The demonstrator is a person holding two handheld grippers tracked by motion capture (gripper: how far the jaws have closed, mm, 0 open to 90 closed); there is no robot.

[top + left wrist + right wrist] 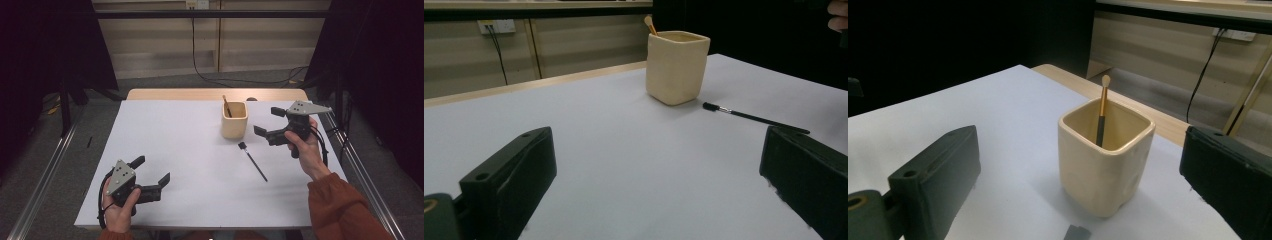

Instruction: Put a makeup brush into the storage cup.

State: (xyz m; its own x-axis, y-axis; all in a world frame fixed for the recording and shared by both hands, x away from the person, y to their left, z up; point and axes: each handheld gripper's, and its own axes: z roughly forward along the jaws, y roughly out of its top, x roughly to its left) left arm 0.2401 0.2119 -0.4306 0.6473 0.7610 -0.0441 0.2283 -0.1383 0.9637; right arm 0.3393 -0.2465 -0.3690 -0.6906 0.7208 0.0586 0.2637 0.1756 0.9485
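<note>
On the high view, the left gripper is held at about 7 o'clock on the white table, close to the near edge, by the left hand. Its jaws are spread wide apart with nothing between them; in the left gripper view the two black jaws stand at the bottom corners with bare tabletop between.

Past the middle of the table, toward 2 o'clock, a black brush is laid flat on the surface, its tufted end pointing toward the cup. In the left gripper view the same brush is seen lying just to the right of the cup, apart from it.

The right gripper is held above the table at about 2 o'clock by the right hand, an orange sleeve covering the forearm. Its jaws are also wide apart and empty, and are turned toward the cup; whether the lower jaw touches the table cannot be told.

A cream square cup stands upright at about 1 o'clock, near the far edge. A second brush, with an orange and black handle and a pale tip, is leaned inside the cup, as shown in the right gripper view.

Behind the table, a pale wall panel and a hanging black cable are seen.
</note>
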